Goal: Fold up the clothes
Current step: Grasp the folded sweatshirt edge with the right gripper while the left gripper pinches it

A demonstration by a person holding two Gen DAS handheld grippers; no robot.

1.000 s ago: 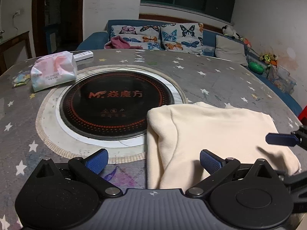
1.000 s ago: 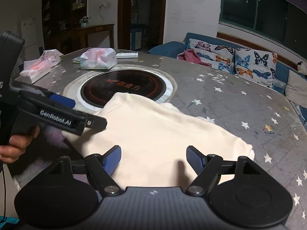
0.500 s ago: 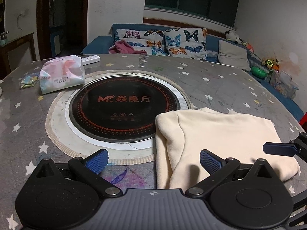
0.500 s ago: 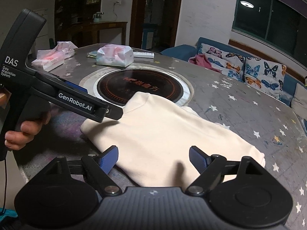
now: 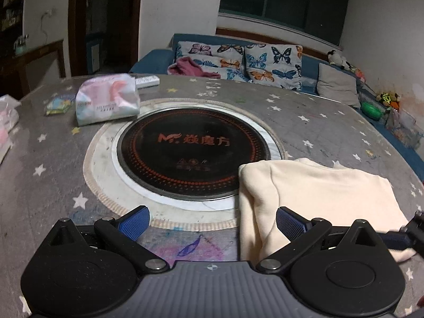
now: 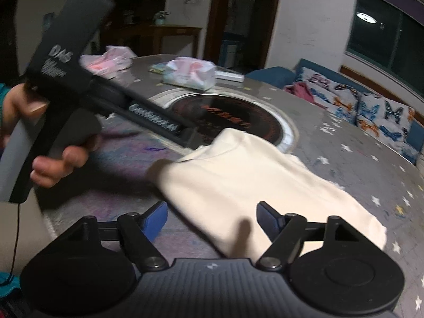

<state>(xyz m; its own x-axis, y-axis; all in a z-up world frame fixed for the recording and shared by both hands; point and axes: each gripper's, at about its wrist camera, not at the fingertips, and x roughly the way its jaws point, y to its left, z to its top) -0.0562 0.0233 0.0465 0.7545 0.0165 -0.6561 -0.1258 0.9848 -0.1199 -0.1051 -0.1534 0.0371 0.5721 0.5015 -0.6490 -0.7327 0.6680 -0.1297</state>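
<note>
A folded cream garment [image 5: 318, 193] lies flat on the grey star-patterned table, right of the black round cooktop; it also shows in the right wrist view [image 6: 251, 182]. My left gripper [image 5: 212, 221] is open and empty, raised above the table's near edge, left of the garment. It appears as a blurred black tool held by a hand in the right wrist view [image 6: 156, 124]. My right gripper [image 6: 212, 218] is open and empty, above the garment's near edge. Its dark tip shows at the right edge of the left wrist view [image 5: 413, 228].
The black round cooktop [image 5: 193, 153] fills the table's middle. A pink-and-white tissue pack [image 5: 106, 103], a white remote [image 5: 147, 80] and small packets [image 5: 57, 103] lie at the far left. A blue sofa with butterfly cushions [image 5: 238, 58] stands behind the table.
Both grippers have pulled back and up from the garment, which stays folded on the table. The left gripper has swung leftward, away from the cloth. Both stay open.
</note>
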